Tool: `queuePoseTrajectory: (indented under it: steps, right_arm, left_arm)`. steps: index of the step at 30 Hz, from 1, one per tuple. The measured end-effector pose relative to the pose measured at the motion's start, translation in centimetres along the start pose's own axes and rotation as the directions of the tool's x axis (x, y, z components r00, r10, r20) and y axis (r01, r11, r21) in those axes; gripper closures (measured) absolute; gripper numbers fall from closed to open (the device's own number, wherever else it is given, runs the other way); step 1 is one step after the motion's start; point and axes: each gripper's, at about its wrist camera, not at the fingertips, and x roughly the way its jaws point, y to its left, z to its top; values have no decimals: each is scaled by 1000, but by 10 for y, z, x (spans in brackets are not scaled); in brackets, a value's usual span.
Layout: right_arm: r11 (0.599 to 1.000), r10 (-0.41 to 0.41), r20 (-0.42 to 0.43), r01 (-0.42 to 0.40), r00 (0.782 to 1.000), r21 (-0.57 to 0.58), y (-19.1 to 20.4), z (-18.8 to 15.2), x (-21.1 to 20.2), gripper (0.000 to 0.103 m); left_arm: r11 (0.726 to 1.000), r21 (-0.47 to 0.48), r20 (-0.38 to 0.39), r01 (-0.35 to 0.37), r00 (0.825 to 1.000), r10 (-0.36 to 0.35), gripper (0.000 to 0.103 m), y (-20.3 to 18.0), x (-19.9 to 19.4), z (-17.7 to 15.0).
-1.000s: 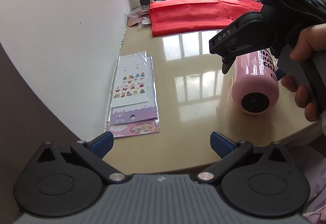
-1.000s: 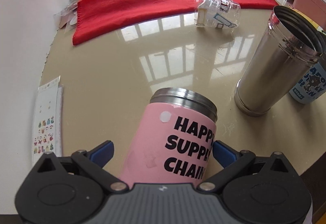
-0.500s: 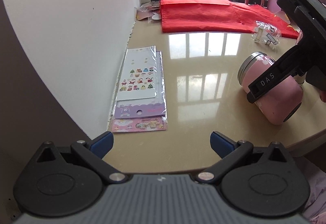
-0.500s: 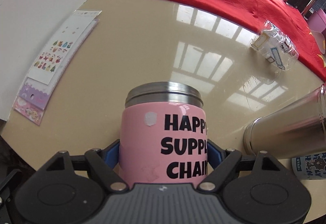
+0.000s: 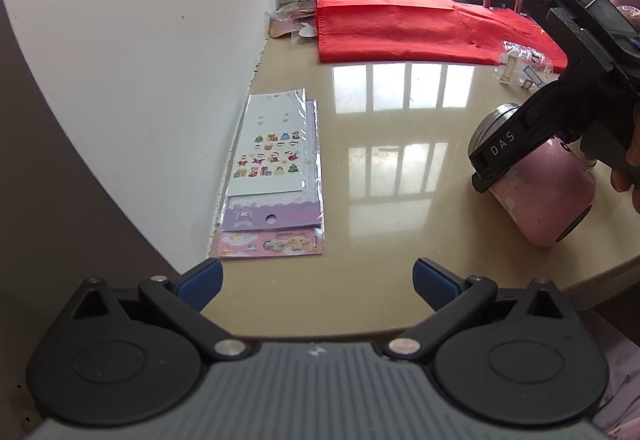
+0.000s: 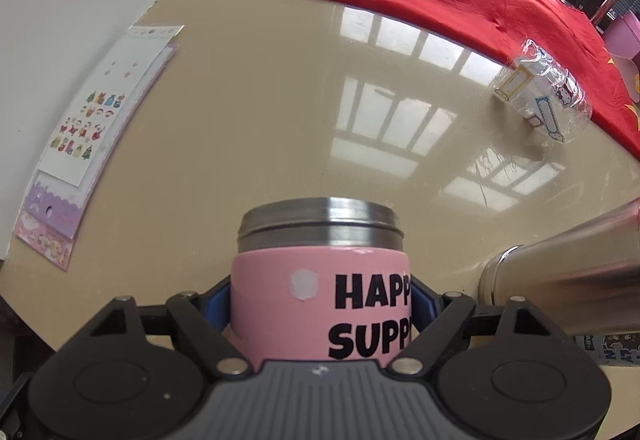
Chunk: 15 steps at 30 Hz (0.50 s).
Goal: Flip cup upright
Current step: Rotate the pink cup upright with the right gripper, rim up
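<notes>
The pink cup [image 6: 320,304] with black lettering and a steel rim lies tilted over the beige table, its mouth pointing away. My right gripper [image 6: 320,300] is shut on its body, blue pads pressing both sides. In the left wrist view the same cup [image 5: 540,196] is at the right with its dark base toward the table's near edge, and the right gripper [image 5: 532,136] is clamped over it. My left gripper [image 5: 316,280] is open and empty, low over the table's near edge, well left of the cup.
Sticker sheets [image 5: 276,176] lie along the white wall at left. A red cloth [image 5: 420,28] covers the far end by the window. A clear plastic packet [image 6: 540,100] lies near the cloth. A steel flask [image 6: 568,280] stands right of the cup.
My right gripper closed on the pink cup and turned it, with the rim swinging toward the table's middle. The left gripper drew back and stayed open.
</notes>
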Motion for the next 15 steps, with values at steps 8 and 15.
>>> queuePoseTrajectory:
  steps: [8,15]
  right_arm:
    - [997,61,294,-47,954,-55,-9,-54,-44,20]
    - [993,83,552,-25,830,-112,-15,-96,-59,20]
  left_arm:
    - [997,-79,12,15,1000,-14,0,6,-4,4]
    - [990,-141,23,0,1000,4,0,12,-15,3]
